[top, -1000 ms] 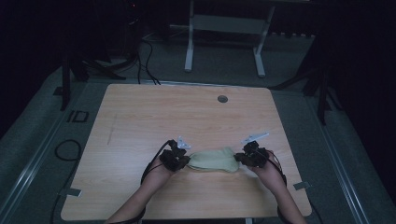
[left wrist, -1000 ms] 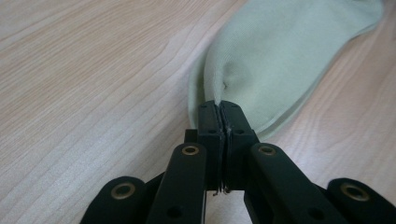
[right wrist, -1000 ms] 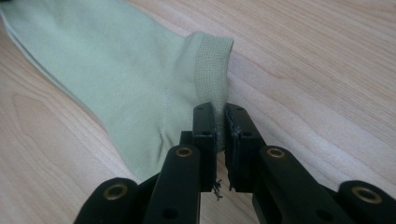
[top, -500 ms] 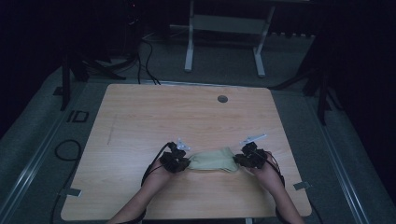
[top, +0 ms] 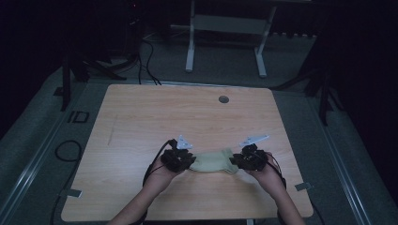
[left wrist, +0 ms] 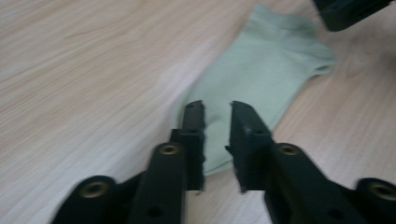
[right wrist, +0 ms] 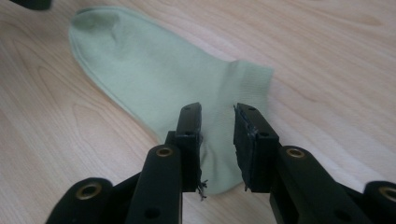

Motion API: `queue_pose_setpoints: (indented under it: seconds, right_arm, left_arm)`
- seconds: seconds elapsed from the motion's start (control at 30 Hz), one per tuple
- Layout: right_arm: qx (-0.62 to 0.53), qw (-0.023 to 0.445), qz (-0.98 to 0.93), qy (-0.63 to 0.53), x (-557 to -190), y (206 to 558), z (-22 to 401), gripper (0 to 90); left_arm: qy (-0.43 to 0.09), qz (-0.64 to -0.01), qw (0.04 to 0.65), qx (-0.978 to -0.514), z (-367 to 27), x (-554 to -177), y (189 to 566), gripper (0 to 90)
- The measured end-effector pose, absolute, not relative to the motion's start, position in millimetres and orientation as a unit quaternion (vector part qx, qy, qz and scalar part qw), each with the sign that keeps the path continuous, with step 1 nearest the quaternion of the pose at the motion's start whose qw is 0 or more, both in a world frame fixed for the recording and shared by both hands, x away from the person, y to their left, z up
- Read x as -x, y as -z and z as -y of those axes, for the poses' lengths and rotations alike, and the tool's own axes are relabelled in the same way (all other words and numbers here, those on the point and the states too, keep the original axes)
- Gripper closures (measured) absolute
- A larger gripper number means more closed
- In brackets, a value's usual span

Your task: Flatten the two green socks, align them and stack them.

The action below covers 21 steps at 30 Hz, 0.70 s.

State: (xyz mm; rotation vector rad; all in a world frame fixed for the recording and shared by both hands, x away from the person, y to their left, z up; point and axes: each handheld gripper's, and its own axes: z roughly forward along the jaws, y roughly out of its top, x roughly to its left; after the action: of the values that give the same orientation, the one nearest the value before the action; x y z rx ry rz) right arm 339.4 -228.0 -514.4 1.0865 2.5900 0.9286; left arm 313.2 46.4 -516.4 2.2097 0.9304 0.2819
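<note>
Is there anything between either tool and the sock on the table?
Nothing visible. The pale green sock lies flat on the wooden table, directly under both tools. The left tool and the right tool each hang over one end of it, jaws slightly apart after just opening, nothing gripped.

Wooden table [top: 141,122], light grain, small round grommet hole [top: 224,99] near its far edge. Grey carpet floor [top: 33,154] around the table. White metal frame [top: 225,23] beyond the table's far edge. Black cables [top: 145,51] on the floor left of that frame. Room dim, edges near black.
</note>
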Motion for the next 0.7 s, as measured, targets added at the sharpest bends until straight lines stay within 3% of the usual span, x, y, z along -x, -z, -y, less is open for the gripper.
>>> queue_pose_setpoints:
  seconds: [0.27, 0.7]
  right_arm:
    - [-0.37, 0.076, -0.877, -0.297, -333.2, 540.5, 224.0, 76.5]
    - [-0.355, 0.085, -0.883, -0.294, -346.5, 545.3, 210.7, 74.7]
  left_arm:
    - [-0.1, -0.372, 0.327, -0.863, -30.9, -322.8, 544.0, 80.7]
    - [-0.108, -0.399, 0.324, -0.851, -52.1, -334.2, 553.9, 80.8]
